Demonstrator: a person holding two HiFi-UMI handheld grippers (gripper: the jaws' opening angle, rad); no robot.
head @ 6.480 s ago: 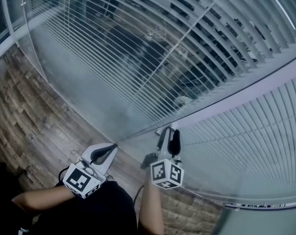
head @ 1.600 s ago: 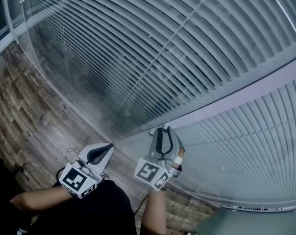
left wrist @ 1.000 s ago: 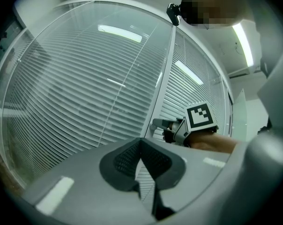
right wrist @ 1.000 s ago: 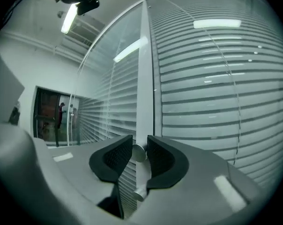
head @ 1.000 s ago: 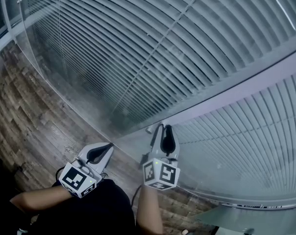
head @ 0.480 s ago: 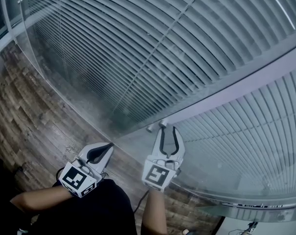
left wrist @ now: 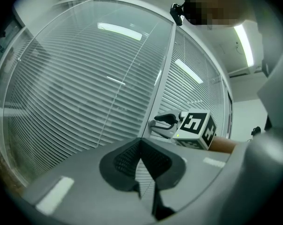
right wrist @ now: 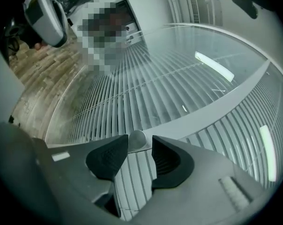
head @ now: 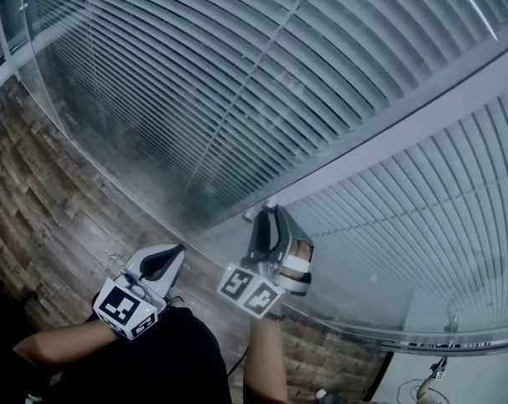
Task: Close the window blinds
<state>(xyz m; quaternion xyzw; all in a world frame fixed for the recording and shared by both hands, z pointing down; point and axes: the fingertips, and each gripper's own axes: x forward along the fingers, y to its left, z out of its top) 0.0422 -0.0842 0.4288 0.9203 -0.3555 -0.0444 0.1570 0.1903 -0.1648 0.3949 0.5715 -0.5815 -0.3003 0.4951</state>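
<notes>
right hand-held gripper (head: 269,216): jaws have just been opening, knob (right wrist: 136,139) freed at 12 o'clock | blinds (head: 262,82): earlier see-through, now flat shut | left hand-held gripper (head: 177,252): clenched, empty | task: likely done

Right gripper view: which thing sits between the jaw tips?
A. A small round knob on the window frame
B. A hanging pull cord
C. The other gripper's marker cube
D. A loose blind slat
A: a small round knob on the window frame sits between the tips of the right gripper, whose jaws have just been opening and stand apart.
</notes>
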